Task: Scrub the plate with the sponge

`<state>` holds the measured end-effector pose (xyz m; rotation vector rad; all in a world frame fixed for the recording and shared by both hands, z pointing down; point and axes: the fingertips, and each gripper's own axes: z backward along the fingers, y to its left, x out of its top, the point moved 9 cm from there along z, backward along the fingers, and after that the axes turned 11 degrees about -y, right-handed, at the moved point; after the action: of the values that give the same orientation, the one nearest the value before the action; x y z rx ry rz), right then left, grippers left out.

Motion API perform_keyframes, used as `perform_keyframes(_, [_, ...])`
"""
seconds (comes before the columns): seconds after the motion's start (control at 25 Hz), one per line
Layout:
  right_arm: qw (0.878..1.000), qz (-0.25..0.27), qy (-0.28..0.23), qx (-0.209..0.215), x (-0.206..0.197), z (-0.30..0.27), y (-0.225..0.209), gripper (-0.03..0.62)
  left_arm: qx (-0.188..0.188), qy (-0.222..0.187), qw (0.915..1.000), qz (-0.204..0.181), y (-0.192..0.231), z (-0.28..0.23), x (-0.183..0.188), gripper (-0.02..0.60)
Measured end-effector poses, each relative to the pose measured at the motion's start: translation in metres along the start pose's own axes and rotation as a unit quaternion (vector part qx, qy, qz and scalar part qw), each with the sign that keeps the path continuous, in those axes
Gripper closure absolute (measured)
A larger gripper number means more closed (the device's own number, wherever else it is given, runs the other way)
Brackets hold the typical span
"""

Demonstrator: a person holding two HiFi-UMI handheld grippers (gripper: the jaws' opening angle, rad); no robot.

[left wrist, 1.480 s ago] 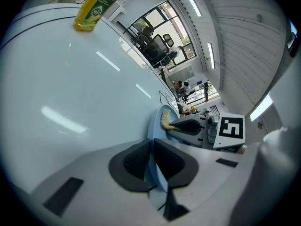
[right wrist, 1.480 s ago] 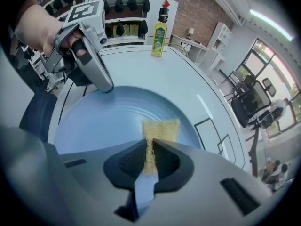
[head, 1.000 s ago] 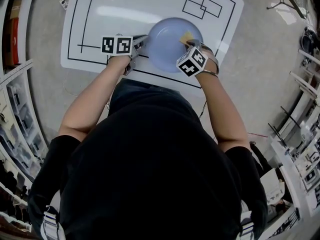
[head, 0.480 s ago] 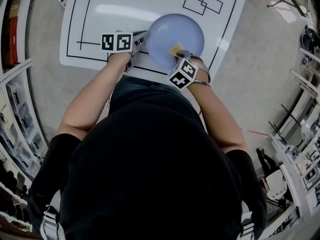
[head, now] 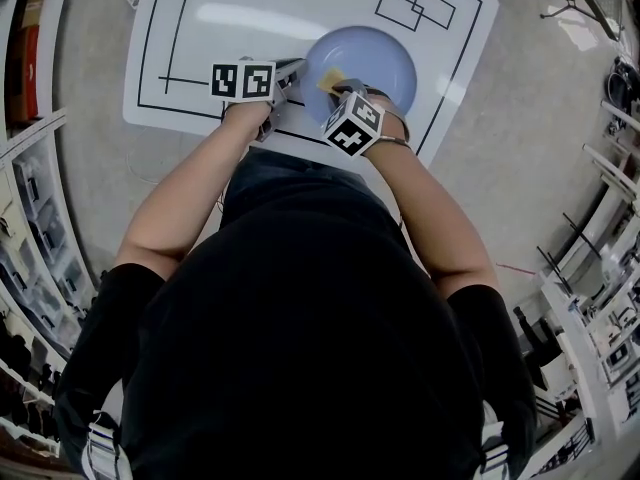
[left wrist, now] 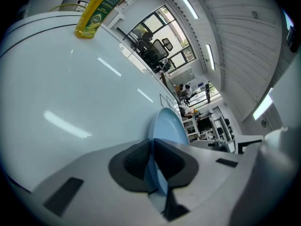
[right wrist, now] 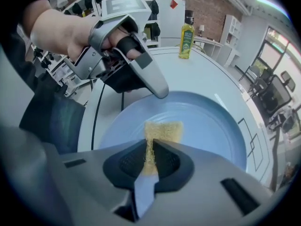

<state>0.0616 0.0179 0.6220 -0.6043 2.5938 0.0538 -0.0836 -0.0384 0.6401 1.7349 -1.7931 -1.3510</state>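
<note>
On the white tabletop marked with black lines (head: 200,28), the round pale-blue plate (head: 385,63) lies flat, and your left gripper (left wrist: 151,166) pinches its left rim so that it cannot slide under the scrubbing. Your right gripper (right wrist: 150,161) clamps the yellow sponge (right wrist: 162,132) and presses it onto the plate's left part. A second ago it rubbed the right part.

Three cameras, one plate (head: 385,63)
Head view looks steeply down on the table (head: 230,28); both gripper views peer closely along their jaws, sharing plate and yellow bottle (left wrist: 99,8).
</note>
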Motion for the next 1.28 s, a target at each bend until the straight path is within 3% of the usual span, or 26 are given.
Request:
perform_keyframes(1.04, [1.0,-0.009,-0.015,-0.013,0.0033,-0.0029,-0.006,0.559,-0.023,0.012,0.9994,0.021,0.0061,-0.0013,0.0007,0.543])
perform_keyframes(1.28, [0.999,-0.015,-0.027,-0.008,0.0038,0.0058,-0.0085,0.559,-0.011,0.016,0.9996,0.022,0.0059,-0.0012,0.0051,0.488])
